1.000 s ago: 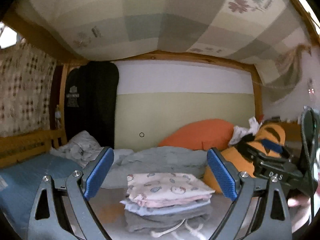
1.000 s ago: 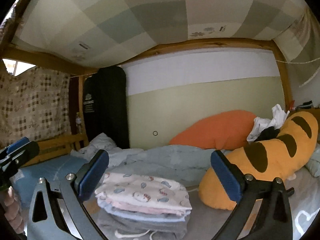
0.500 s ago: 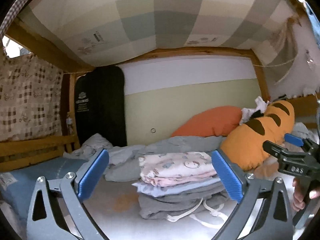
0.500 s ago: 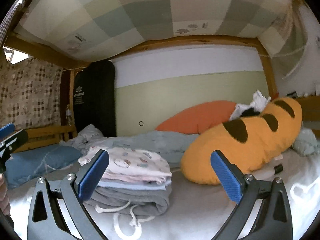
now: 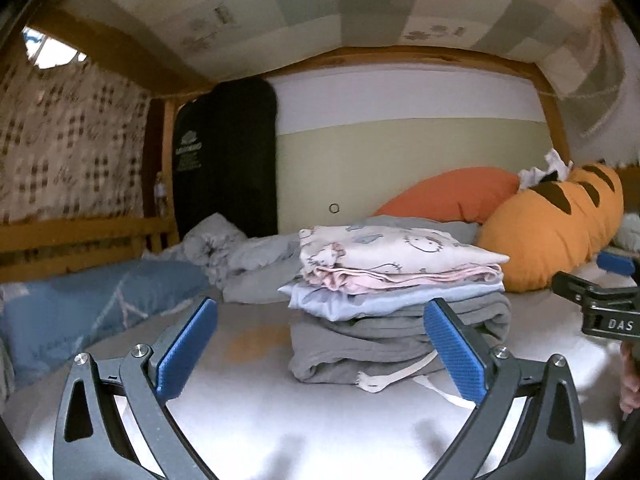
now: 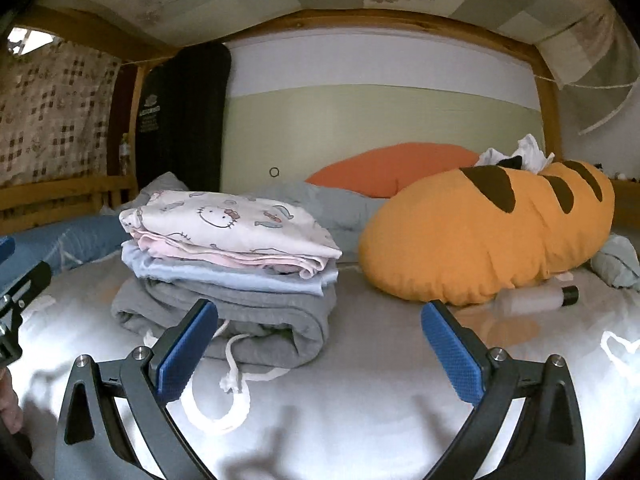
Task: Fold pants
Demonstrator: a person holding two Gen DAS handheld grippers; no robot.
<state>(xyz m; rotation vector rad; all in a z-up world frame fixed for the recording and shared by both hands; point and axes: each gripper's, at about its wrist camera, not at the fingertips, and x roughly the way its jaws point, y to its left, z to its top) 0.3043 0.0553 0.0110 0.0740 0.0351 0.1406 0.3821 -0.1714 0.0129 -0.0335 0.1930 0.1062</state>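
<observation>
A stack of folded clothes sits on the white bed sheet [image 5: 304, 416]. On top lie white cartoon-print pants [image 5: 392, 250], also in the right wrist view [image 6: 228, 222]. Under them are a pale blue garment [image 5: 380, 300] and grey sweatpants [image 5: 380, 344] with white drawstrings [image 6: 232, 384] trailing forward. My left gripper [image 5: 320, 344] is open and empty, low over the sheet just in front of the stack. My right gripper [image 6: 318, 350] is open and empty, in front of the stack's right end. Each gripper shows at the edge of the other's view.
An orange striped plush pillow [image 6: 492, 232] and an orange cushion [image 6: 384, 170] lie at the right and back. A small bottle [image 6: 536, 298] lies by the plush. A crumpled grey-blue blanket [image 5: 248, 256], a blue pillow [image 5: 80, 308] and a wooden rail [image 5: 72, 240] are at the left.
Both grippers have dropped lower and drawn closer to the stack, which now looms larger. Both stay open and empty.
</observation>
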